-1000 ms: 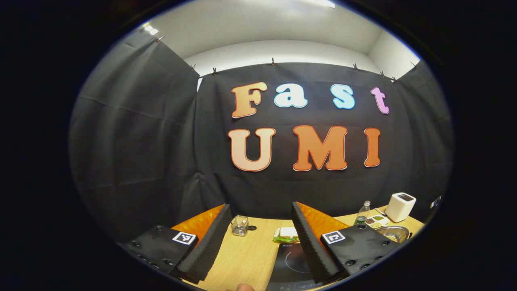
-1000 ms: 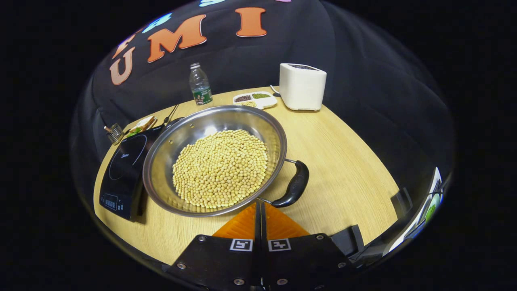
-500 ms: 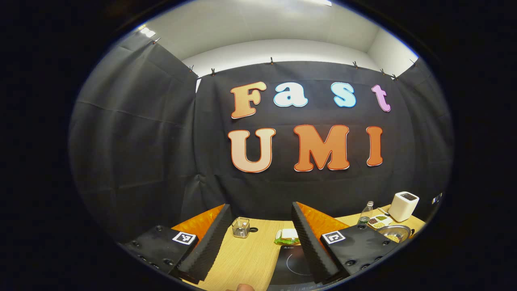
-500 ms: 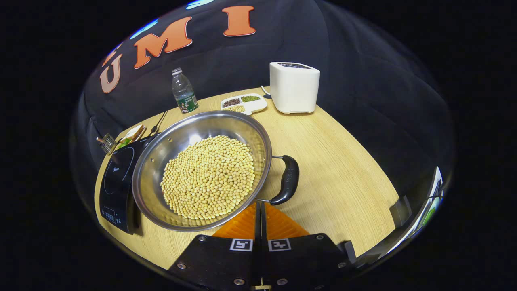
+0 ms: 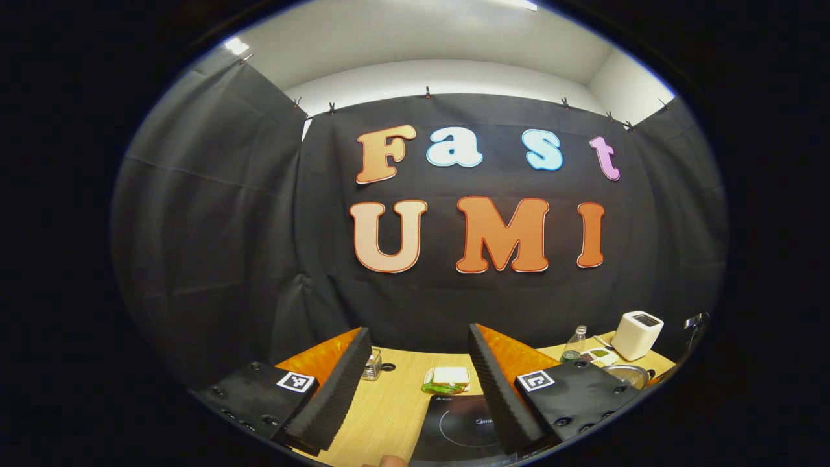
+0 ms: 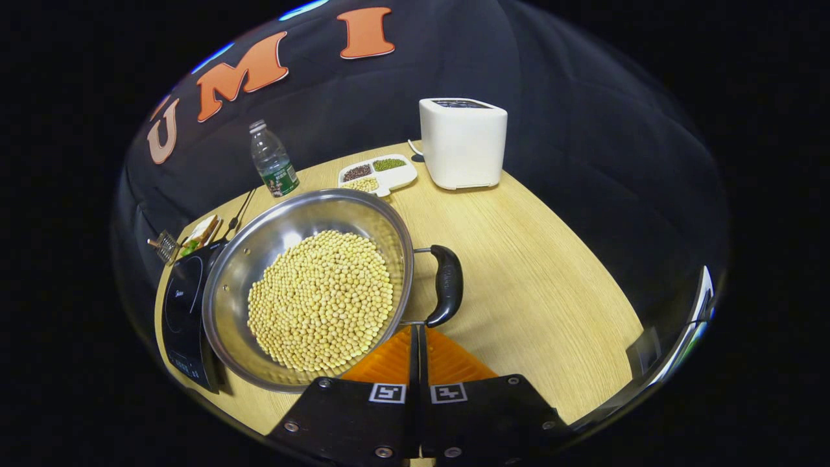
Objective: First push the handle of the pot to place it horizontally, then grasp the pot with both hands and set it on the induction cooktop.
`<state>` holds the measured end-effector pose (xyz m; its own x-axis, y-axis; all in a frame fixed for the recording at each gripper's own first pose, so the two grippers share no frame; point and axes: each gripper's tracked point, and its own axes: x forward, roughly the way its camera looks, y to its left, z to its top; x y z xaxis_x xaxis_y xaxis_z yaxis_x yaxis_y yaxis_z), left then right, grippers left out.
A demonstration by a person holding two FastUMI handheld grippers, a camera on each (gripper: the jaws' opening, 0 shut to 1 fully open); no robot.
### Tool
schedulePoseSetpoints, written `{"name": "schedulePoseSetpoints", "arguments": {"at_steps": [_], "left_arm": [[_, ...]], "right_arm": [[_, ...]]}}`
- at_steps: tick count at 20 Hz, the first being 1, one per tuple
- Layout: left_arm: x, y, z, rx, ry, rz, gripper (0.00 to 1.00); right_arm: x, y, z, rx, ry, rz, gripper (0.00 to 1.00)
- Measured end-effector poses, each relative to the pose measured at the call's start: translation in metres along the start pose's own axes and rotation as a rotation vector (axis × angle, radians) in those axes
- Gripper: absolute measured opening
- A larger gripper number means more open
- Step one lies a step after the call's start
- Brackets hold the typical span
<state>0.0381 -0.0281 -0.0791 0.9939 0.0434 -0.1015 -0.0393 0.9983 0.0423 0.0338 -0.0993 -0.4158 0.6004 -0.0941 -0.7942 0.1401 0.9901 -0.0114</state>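
Right claw (image 6: pixel 415 334) has its fingers pressed together with nothing between them, tips just below the lower end of the pot's black handle (image 6: pixel 447 284); contact with the handle cannot be told. Pot (image 6: pixel 233 285), steel, filled with yellow beans (image 6: pixel 321 298), sits on the counter (image 6: pixel 538 272) ahead and to the left of this claw, its far edge overlapping the induction cooktop (image 6: pixel 181 311). Handle lies on the pot's right side, running roughly along the claw's line of sight. Left claw (image 5: pixel 415 373) is spread wide, holding nothing, raised above the counter, with the cooktop (image 5: pixel 454 428) just ahead between its fingers and the pot's rim (image 5: pixel 626 373) off to its right. Behind the pot stand a bottle (image 6: pixel 272 159), a divided dish (image 6: pixel 377 175) and a white appliance (image 6: pixel 462 143).
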Motion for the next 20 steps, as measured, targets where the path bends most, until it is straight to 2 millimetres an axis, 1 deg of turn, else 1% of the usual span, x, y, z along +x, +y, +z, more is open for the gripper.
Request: {"name": "schedulePoseSetpoints", "arguments": {"at_steps": [3,5,6,10,11,13,15,16,17,18,20], "left_arm": [[0.010,-0.014,-0.023,0.000,0.036,-0.017,0.98],[0.018,-0.031,-0.040,-0.007,0.061,-0.041,0.98],[0.020,-0.045,-0.049,-0.011,0.072,-0.067,0.99],[0.027,-0.110,-0.103,-0.038,0.160,-0.173,0.99],[0.031,-0.125,-0.115,-0.047,0.182,-0.195,0.98],[0.036,-0.151,-0.142,-0.065,0.222,-0.224,0.98],[0.034,-0.176,-0.175,-0.083,0.293,-0.251,0.97],[0.031,-0.192,-0.190,-0.100,0.322,-0.276,0.97],[0.030,-0.207,-0.202,-0.112,0.351,-0.293,0.98],[0.025,-0.218,-0.216,-0.116,0.386,-0.309,0.98],[0.022,-0.239,-0.237,-0.114,0.429,-0.332,0.99]], "right_arm": [[0.008,-0.001,0.008,0.005,-0.006,0.001,0.00],[0.013,-0.002,0.014,0.007,-0.010,0.005,0.00],[0.015,-0.002,0.016,0.010,-0.014,0.005,0.00],[0.024,-0.001,0.026,0.005,-0.034,-0.014,0.00],[0.025,-0.002,0.028,0.007,-0.036,-0.014,0.00],[0.028,-0.001,0.032,0.017,-0.035,-0.009,0.00],[0.033,-0.001,0.036,0.017,-0.042,-0.007,0.00],[0.036,-0.001,0.038,0.007,-0.048,-0.008,0.00],[0.038,-0.002,0.040,-0.001,-0.053,-0.013,0.00],[0.041,-0.002,0.043,-0.008,-0.056,-0.017,0.00],[0.045,-0.003,0.047,-0.009,-0.069,-0.015,0.00]]}}
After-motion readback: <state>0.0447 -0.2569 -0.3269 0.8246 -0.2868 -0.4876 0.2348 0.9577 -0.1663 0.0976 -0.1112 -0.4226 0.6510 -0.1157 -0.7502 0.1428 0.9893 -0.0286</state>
